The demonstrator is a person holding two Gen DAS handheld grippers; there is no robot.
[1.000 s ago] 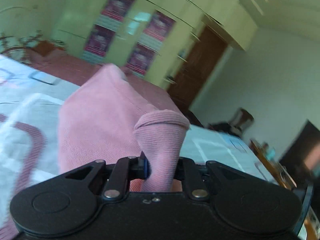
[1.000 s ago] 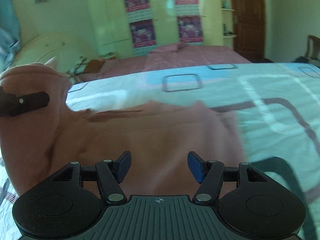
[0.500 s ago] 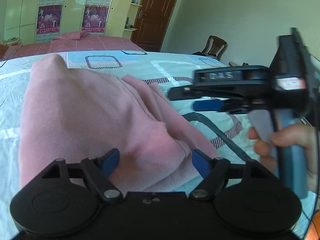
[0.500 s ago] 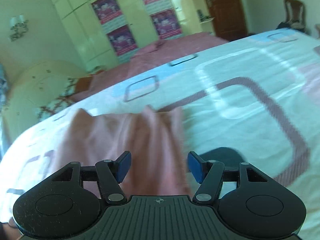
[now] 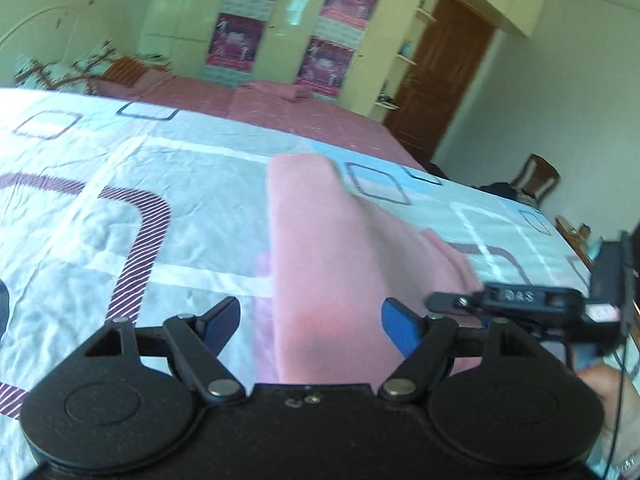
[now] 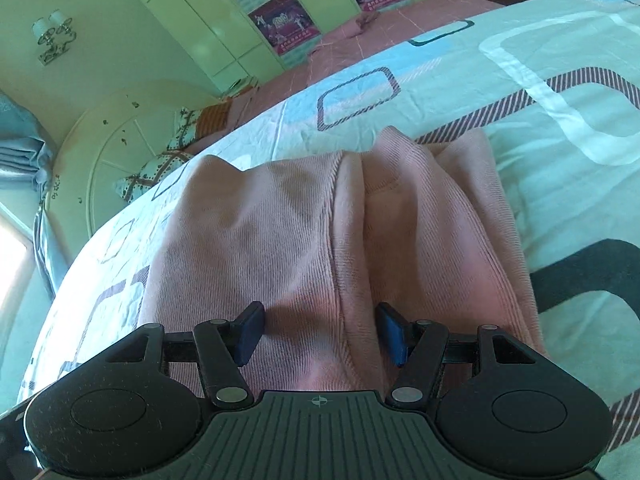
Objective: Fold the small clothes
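Observation:
A pink ribbed garment lies in a folded, rumpled strip on the patterned bed sheet. My left gripper is open just above its near end, with the cloth running between the blue pads, which do not press on it. In the right wrist view the garment fills the middle, a raised fold running toward me. My right gripper hovers low over that fold with its jaws closing. The cloth is between the pads, which are still apart from it. The right tool's black housing shows at the garment's right edge.
The sheet spreads wide on all sides of the garment. Beyond it lie a pink bedspread, a wardrobe with posters, a brown door and a chair. A hand holds the right tool.
My left gripper let go of the pink cloth, opened wide and dropped toward the bed. The garment now lies flat. My right gripper came down close over it and its jaws narrowed.

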